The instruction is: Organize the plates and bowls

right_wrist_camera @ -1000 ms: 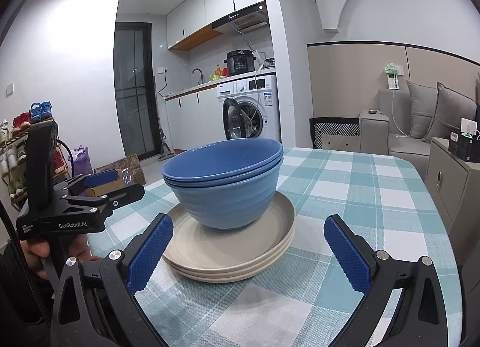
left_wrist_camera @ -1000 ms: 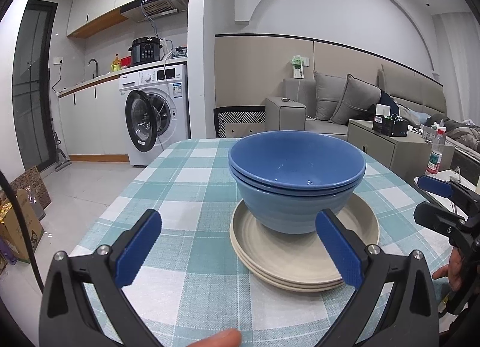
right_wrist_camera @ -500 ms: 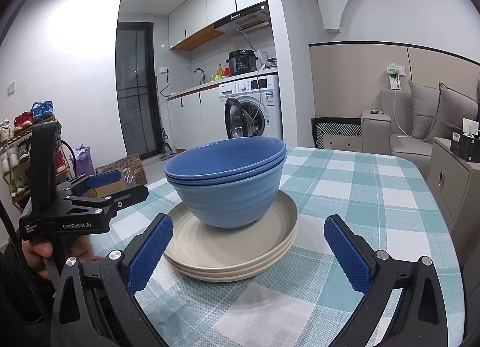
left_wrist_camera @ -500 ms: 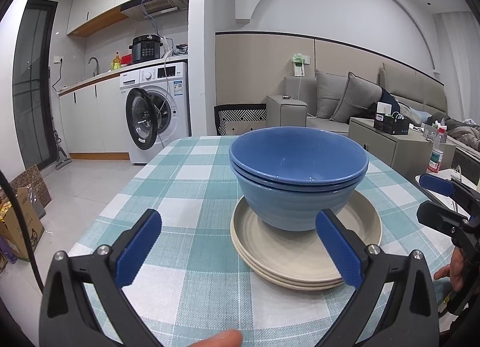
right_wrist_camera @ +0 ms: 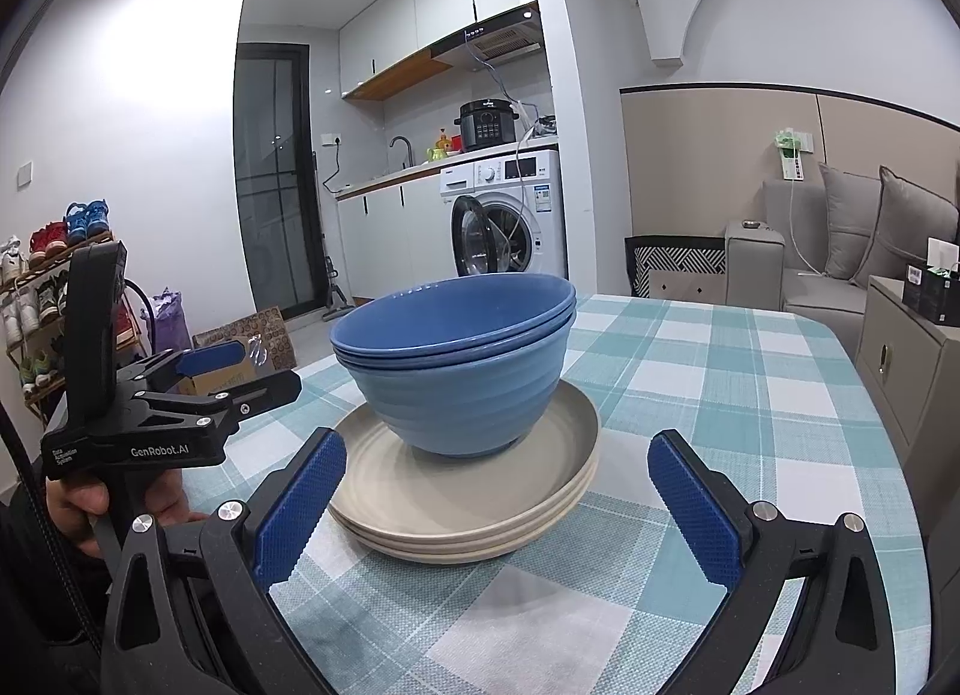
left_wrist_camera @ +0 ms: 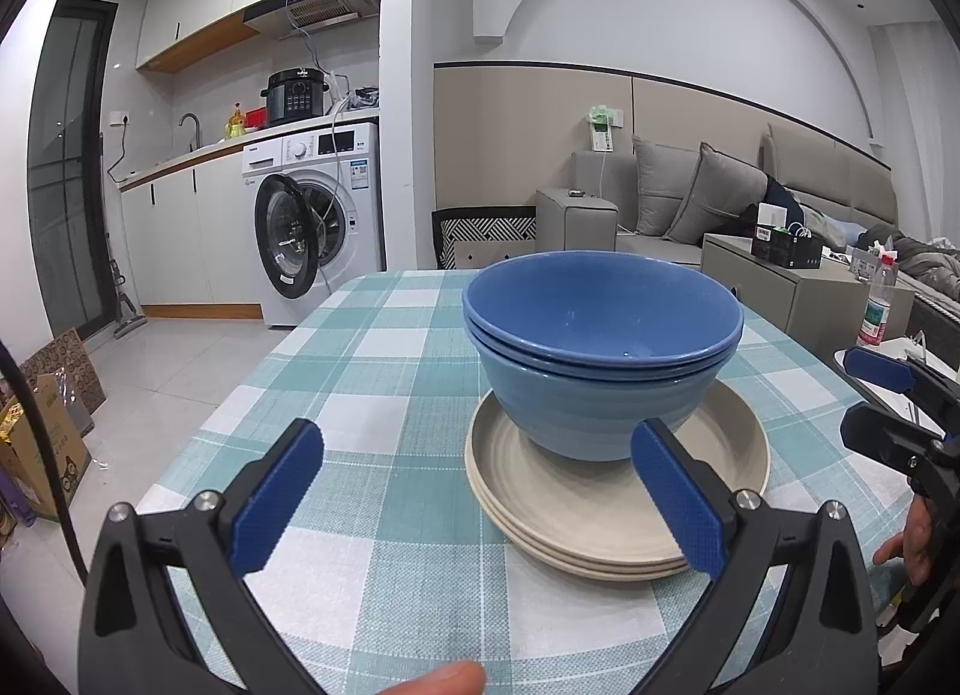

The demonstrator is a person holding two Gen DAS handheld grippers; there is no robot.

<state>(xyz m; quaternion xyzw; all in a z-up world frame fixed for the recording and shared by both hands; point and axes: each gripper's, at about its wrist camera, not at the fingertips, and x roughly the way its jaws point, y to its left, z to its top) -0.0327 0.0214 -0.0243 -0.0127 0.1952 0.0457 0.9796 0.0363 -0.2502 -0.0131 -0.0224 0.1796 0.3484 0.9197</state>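
A stack of blue bowls (left_wrist_camera: 603, 359) sits nested, one inside another, on top of a stack of beige plates (left_wrist_camera: 606, 506). The whole pile rests on the desk (left_wrist_camera: 384, 371), which is covered by a teal and white checked cloth. In the right wrist view the same bowls (right_wrist_camera: 459, 362) stand upright in the middle of the plates (right_wrist_camera: 474, 506), with bare plate rim showing all around the bottom bowl.

The left gripper (left_wrist_camera: 480, 500) is held low over the near edge of the desk, its blue-padded fingers (left_wrist_camera: 276, 497) spread wide and holding nothing. The plates lie just ahead of its right-hand finger, not touched by it. The right gripper (right_wrist_camera: 498, 512) is likewise spread wide and empty, the pile sitting just beyond the gap between its fingers (right_wrist_camera: 300, 506).

Each gripper shows up in the other's camera: the right gripper (left_wrist_camera: 894, 407) at the desk's right edge, and the left gripper (right_wrist_camera: 174, 401) to the left of the plates, with a hand (right_wrist_camera: 90, 506) around its handle.

Behind the desk stand a washing machine (left_wrist_camera: 318, 221) with its door ajar, a black cooker (left_wrist_camera: 297, 101) on top of it, and a grey sofa (left_wrist_camera: 690, 197) with cushions. A shoe rack (right_wrist_camera: 42, 287) lines the far left wall.
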